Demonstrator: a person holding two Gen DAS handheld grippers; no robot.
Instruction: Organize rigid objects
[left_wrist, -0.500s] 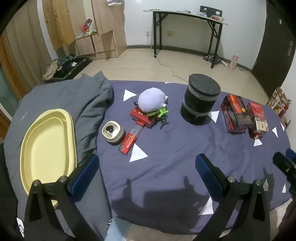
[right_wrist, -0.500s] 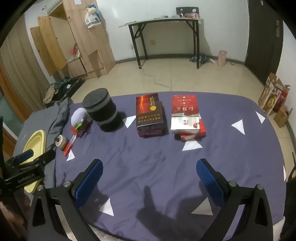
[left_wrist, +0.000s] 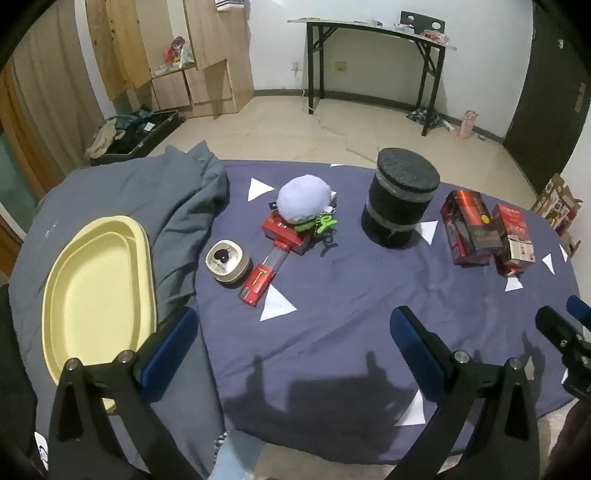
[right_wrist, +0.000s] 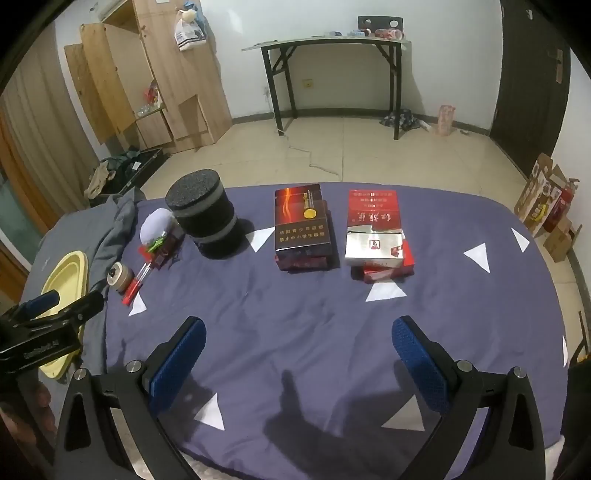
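On the purple cloth stand a black foam cylinder, a dark red box stack and a red-and-white box stack. A pale fluffy ball rests on a small red box with a green clip. A red tube and a round tin lie nearby. A yellow tray sits at the left. My left gripper and right gripper are open and empty above the near edge.
A grey garment is bunched on the cloth beside the tray. Behind the bed are tiled floor, a black folding table, wooden cabinets and cardboard boxes at the right.
Nothing has visibly moved; both grippers hold almost the same place.
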